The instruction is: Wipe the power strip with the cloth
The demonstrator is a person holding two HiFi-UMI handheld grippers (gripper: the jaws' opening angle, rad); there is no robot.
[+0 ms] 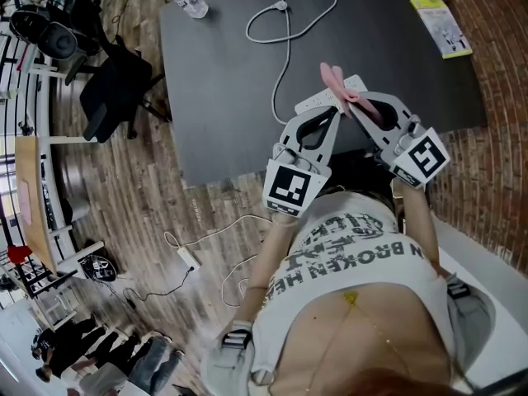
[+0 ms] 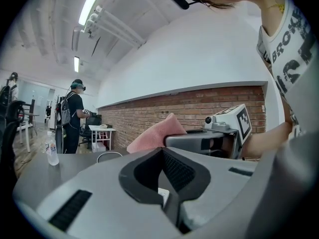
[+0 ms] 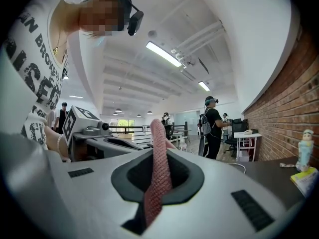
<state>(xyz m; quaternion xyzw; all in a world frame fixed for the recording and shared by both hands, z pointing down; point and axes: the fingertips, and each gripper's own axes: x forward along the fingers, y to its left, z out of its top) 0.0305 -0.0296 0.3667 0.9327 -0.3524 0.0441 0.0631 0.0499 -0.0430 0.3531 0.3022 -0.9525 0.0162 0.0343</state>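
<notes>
We keep our right gripper (image 3: 158, 151) with its jaws clamped on the pink cloth (image 3: 158, 176), which stands upright between them and sticks out past the tips. Our left gripper (image 2: 162, 151) has its jaws pressed together, and we cannot make out anything held in them. Both tips meet just over the white power strip (image 1: 318, 100), which lies toward the near side of the dark counter (image 1: 223, 81), its cable (image 1: 285, 48) looping away.

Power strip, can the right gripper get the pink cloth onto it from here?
Probably yes. The right gripper, shut on the cloth, hangs right over the power strip on the table, with nothing visible between them. The left gripper crowds in beside it.
</notes>
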